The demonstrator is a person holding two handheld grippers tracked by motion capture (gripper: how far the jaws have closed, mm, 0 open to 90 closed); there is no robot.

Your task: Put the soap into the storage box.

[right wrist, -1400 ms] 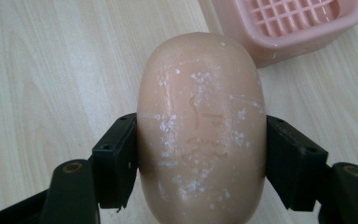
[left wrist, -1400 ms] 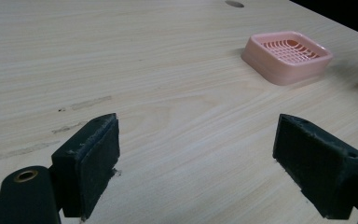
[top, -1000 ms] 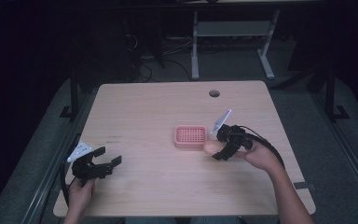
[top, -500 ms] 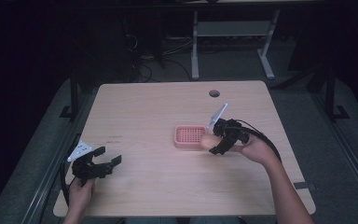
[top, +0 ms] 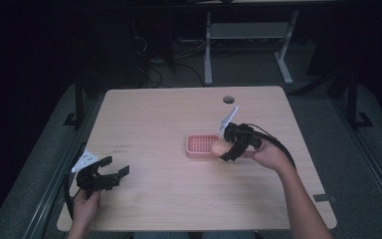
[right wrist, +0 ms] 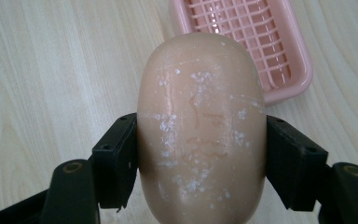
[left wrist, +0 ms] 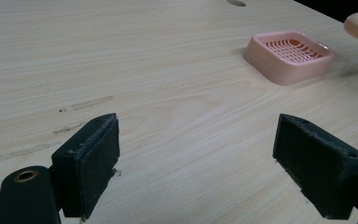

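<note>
A peach bar of soap (right wrist: 200,126) sits squeezed between the two black jaws of my right gripper (right wrist: 200,161). In the high view that right gripper (top: 227,151) holds the soap (top: 217,146) at the right edge of a pink slatted soap dish (top: 199,145), a little above the table. The dish (right wrist: 247,42) lies just beyond the soap in the right gripper view, and no soap lies in it. My left gripper (top: 112,168) rests near the table's front left corner, jaws wide apart and bare. From there the dish (left wrist: 289,55) is far off at upper right.
The light wooden table (top: 179,119) has a round cable hole (top: 228,99) near its far edge. Dark floor, cables and a white desk frame (top: 248,35) lie beyond the table. Faint scuff marks (left wrist: 88,103) streak the wood ahead of the left gripper.
The right gripper with the soap has shifted slightly left toward the pink dish. The left gripper has stayed in place.
</note>
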